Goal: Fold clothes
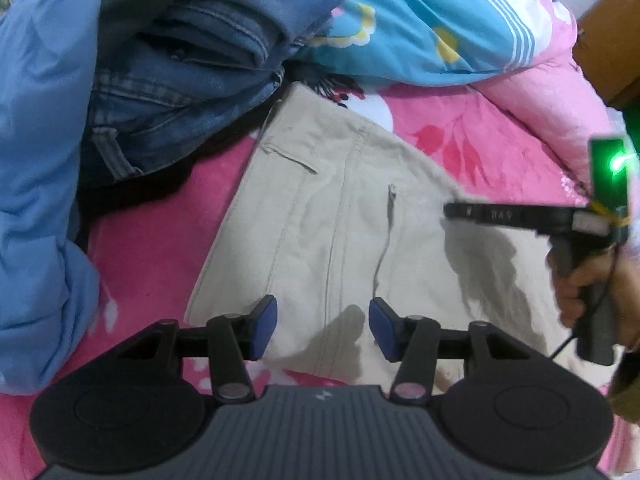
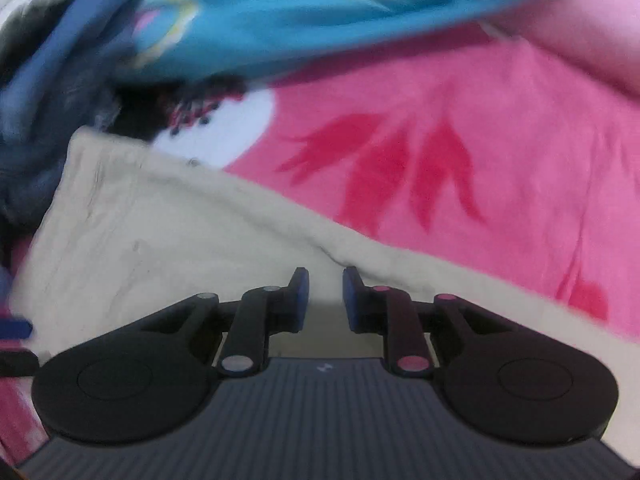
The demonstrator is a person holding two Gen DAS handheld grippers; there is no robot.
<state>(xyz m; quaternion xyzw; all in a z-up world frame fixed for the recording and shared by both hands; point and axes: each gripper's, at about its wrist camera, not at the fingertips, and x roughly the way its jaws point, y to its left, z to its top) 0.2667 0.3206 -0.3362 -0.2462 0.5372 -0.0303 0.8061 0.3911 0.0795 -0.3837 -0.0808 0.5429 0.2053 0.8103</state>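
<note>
Beige trousers (image 1: 340,208) lie flat on the pink bed (image 1: 480,140). Left tool (image 1: 322,328) gapes wide and empty above them; right tool (image 2: 325,300) is narrowly parted, empty. Soft, limp cloth: best pinched at a hem or edge.

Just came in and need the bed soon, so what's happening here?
A person is folding clothes on the bed with a gripper in each hand. Beige trousers lie spread on the pink blanket. The left gripper hovers open over their near edge, and the right gripper, also open, sits at their far edge; neither holds cloth. Jeans and a blue garment are heaped to the left.
</note>
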